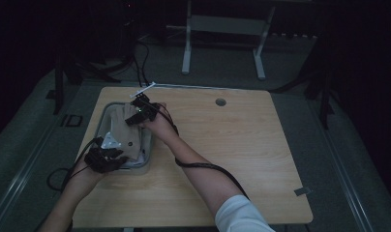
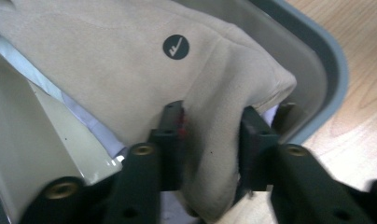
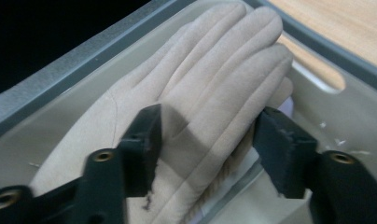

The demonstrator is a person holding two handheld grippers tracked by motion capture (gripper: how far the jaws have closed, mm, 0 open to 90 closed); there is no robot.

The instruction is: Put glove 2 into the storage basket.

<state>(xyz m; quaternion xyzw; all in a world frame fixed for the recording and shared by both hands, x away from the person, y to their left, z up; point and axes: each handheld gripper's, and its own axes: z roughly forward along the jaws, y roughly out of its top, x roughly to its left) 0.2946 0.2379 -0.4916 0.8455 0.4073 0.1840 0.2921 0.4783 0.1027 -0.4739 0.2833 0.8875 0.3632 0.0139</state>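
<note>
A beige suede glove [image 1: 126, 126] lies in a grey plastic bin [image 1: 106, 108] at the table's left. In the left gripper view its cuff end [image 2: 130, 70] carries a round dark logo, and a fold of it sits between the jaws of my left gripper [image 2: 212, 121], which stand parted and loose around the fabric. In the right gripper view the glove's fingers [image 3: 214, 70] lie flat between the wide-apart jaws of my right gripper [image 3: 207, 128], with a gap beside the right pad. From above, the left gripper [image 1: 109, 153] is at the bin's near end and the right gripper [image 1: 138, 113] at its far end.
The bin's rim [image 2: 326, 60] curves close to the right of the left jaws. White sheets [image 2: 51, 88] lie under the glove. The wooden table [image 1: 232, 135] has a cable hole [image 1: 220, 102] at the back and a white strip [image 1: 144, 89] near its far edge.
</note>
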